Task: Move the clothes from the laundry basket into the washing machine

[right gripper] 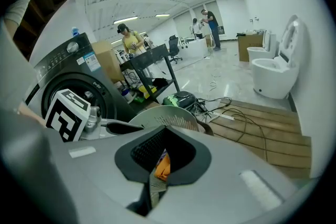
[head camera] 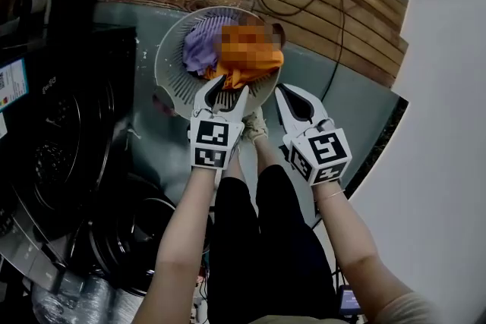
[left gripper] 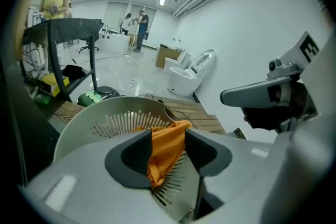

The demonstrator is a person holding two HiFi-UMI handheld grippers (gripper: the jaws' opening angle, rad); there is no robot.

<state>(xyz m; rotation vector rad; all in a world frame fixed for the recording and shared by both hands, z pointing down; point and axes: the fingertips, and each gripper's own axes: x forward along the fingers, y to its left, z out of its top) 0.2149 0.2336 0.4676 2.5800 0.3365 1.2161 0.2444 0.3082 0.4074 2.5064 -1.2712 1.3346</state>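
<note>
A round pale laundry basket (head camera: 171, 49) (left gripper: 94, 118) (right gripper: 168, 115) stands on the floor ahead of me. It holds a purple cloth (head camera: 199, 45) and an orange garment (head camera: 237, 77). My left gripper (head camera: 227, 85) (left gripper: 168, 139) reaches over the near rim, shut on a bunched fold of the orange garment (left gripper: 165, 152). My right gripper (head camera: 282, 91) (right gripper: 165, 131) hovers just right of it, shut and holding nothing. Through its jaws a bit of the orange garment (right gripper: 163, 165) shows. The dark washing machine (head camera: 53, 148) (right gripper: 68, 81) is at the left.
A wooden platform (head camera: 342, 11) with black cables lies behind the basket. Next to it are a green device (left gripper: 94, 97) and a black shelf (left gripper: 68, 29). A white wall (head camera: 448, 125) closes the right side. White toilets (right gripper: 273, 71) and people stand far off. My legs (head camera: 258, 239) are below the grippers.
</note>
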